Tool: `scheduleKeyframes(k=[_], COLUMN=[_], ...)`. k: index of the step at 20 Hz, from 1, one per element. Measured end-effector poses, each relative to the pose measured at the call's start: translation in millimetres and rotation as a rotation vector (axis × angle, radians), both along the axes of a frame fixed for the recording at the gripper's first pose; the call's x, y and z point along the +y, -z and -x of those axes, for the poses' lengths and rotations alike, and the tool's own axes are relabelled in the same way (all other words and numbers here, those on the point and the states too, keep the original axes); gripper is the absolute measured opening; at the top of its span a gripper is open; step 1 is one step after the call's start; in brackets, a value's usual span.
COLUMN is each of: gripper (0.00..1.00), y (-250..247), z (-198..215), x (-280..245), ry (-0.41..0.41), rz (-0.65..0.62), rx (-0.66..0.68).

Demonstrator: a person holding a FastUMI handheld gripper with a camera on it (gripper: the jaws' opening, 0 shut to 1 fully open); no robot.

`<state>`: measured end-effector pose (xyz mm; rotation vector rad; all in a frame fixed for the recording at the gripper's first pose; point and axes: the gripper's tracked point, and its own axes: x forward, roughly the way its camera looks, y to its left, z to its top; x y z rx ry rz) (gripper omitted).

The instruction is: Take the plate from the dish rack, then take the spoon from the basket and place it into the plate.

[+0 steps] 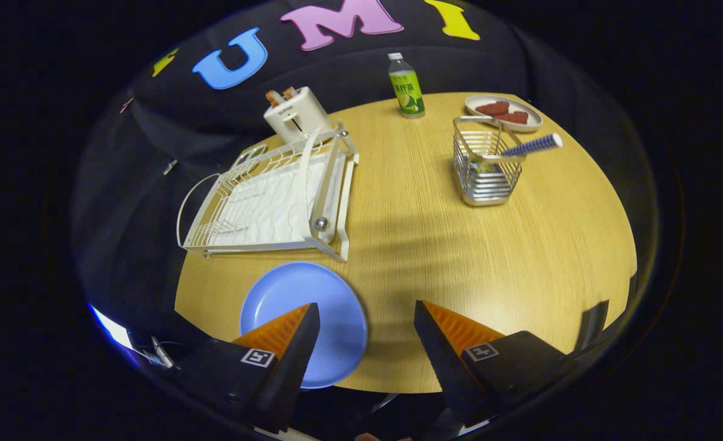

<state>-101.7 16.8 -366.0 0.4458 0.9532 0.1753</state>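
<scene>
A blue plate [300, 312] lies flat on the wooden table [459, 245], just in front of the white dish rack [276, 196]. My gripper [366, 312] hovers open above the table's near edge, its left fingertip over the plate's right part, nothing between the fingers. Far beyond the right finger stands a wire basket [485, 165] holding a spoon [524, 149] with a blue-striped handle that leans out to the right.
A white toaster [294, 113] stands behind the rack. A green bottle [406, 87] is at the table's far edge. A small white dish [503, 113] with red pieces sits just behind the basket. Bare tabletop lies between rack and basket.
</scene>
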Motion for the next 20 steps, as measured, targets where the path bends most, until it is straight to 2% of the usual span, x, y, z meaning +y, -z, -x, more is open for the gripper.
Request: scheduleKeyframes(k=[3,7,10,15,16,17,20], gripper=[0.99,0.99,0.99,0.96,0.92,0.83,0.70], y=[-52.5,-94.0,-79.7,-22.8,-12.3,-1.6,21.7], z=[-27.6,-71.7,-93.1,-107.0,-107.2,-106.9,-104.4], x=[-36.7,-117.7,-160.2,-194.2,-194.6,-193.2,-192.8], ry=[-0.065,-0.105,-0.111,-0.114,-0.122,-0.133,-0.140], rz=[0.076,0.313,0.380,0.345,0.331,0.315,0.287], rx=[-0.187,-0.376,-0.360,-0.242,-0.222,-0.202,-0.148])
